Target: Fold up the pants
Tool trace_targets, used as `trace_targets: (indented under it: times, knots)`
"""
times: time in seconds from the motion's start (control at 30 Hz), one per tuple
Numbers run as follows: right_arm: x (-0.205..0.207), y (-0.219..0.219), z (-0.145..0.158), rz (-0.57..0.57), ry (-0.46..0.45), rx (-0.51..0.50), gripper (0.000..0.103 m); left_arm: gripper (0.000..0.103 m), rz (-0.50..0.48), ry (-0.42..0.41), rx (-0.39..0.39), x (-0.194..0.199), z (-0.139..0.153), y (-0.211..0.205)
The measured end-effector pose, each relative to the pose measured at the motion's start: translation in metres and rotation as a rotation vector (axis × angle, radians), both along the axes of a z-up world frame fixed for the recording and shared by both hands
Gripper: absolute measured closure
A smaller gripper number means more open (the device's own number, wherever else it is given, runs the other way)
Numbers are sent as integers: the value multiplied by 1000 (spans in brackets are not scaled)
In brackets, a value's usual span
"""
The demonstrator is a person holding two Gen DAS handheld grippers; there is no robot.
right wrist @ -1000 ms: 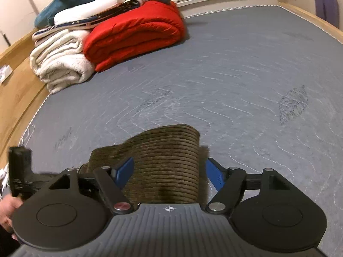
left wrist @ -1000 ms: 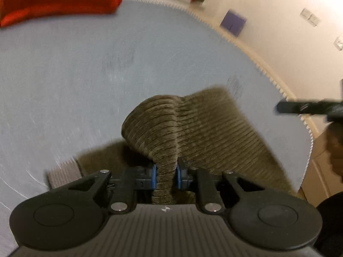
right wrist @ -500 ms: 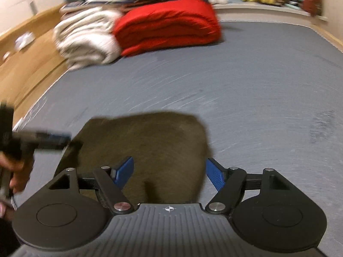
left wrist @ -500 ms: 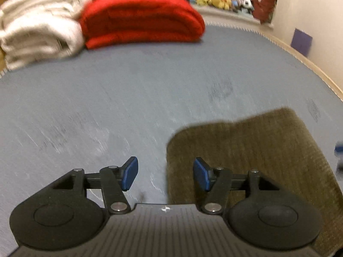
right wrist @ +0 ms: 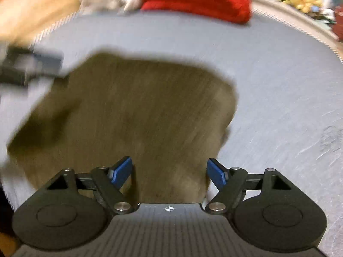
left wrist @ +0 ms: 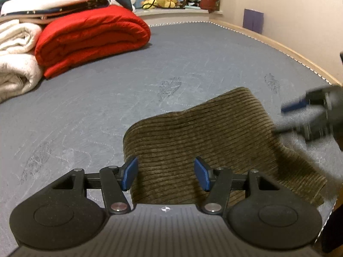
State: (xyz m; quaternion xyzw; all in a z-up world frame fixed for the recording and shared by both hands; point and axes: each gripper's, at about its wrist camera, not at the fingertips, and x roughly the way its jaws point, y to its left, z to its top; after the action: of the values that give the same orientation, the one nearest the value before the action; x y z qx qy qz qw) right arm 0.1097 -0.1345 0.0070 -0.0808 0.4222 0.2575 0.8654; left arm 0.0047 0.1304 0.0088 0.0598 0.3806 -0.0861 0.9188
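Both tools were spread wide with nothing in them: the left gripper [left wrist: 165,175] and right gripper [right wrist: 169,174] each hung over the near end of the pants [left wrist: 205,141]. Those looked pretty much folded, a compact olive corduroy bundle by the near edge of the grey mattress [left wrist: 133,81]. Maybe some smoothing left. Loads of open mattress beyond, until the red blanket [left wrist: 90,36].

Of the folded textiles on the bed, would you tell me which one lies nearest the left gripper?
The olive corduroy pants, lying directly beneath the open left gripper; the red quilt and white blanket sit far back.
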Motion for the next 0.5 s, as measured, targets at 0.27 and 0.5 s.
trace_targets:
  times: [0.27,0.5]
  knots:
    - [60,2,-25,-235,-113,16,24,58,-129,106,17,-1,-12,1]
    - [101,26,-69,-284,-64,-91,24,58,-173,172,102,-4,-41,3]
